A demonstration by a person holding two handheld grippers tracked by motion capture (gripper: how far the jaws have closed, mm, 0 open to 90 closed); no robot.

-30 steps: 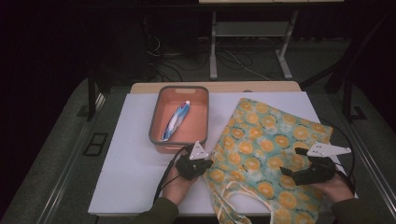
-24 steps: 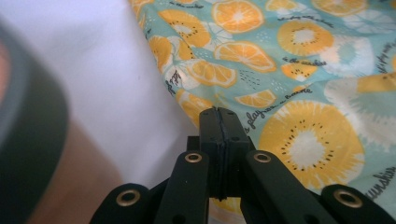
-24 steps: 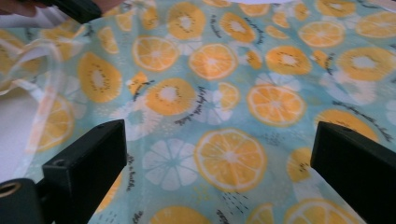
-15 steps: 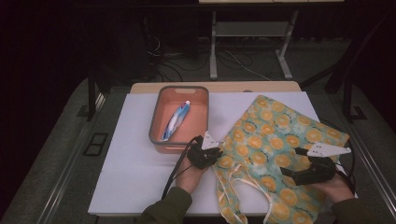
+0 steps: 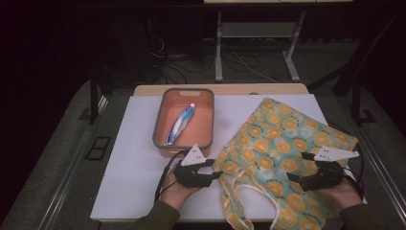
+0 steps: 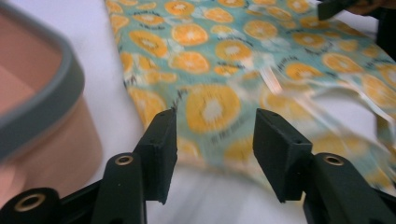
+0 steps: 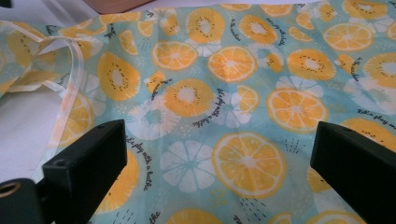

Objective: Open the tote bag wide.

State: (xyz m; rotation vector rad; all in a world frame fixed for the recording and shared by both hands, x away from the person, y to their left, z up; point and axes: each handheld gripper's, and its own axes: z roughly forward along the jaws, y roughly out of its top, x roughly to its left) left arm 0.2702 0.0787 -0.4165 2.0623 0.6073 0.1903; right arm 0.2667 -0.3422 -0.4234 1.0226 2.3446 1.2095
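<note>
The left gripper (image 5: pixel 216 173) sits low over the tabletop (image 5: pixel 134 158), its jaws standing apart with nothing between them; in the left gripper view (image 6: pixel 212 140) the near edge of the orange-print tote bag (image 6: pixel 243 70) lies just beyond the open tips, and I cannot tell whether they touch the cloth. The person's left hand (image 5: pixel 178 190) holds it from below, a dark green sleeve (image 5: pixel 155 218) showing at the bottom edge, and a black cable (image 5: pixel 163 179) loops from the gripper across the white surface.

The right gripper (image 5: pixel 298 176) rests over the right part of the bag, held by the right hand (image 5: pixel 342 191). In the right gripper view (image 7: pixel 219 172) its jaws are spread wide, one at each side of the picture, with the printed fabric (image 7: pixel 233 116) flat between and beyond them, clamped on nothing.

The tote bag (image 5: pixel 282 153) lies spread on the right half of the tabletop, turquoise with orange slices, one corner pointing toward the far edge. Its pale handles (image 5: pixel 258 199) curl at the near side, between the two grippers.

Just beyond the left gripper stands a salmon-coloured bin with a grey rim (image 5: pixel 158 134), close to the bag's left edge. Inside it lies a white and blue tube (image 5: pixel 179 124), set lengthwise.
</note>
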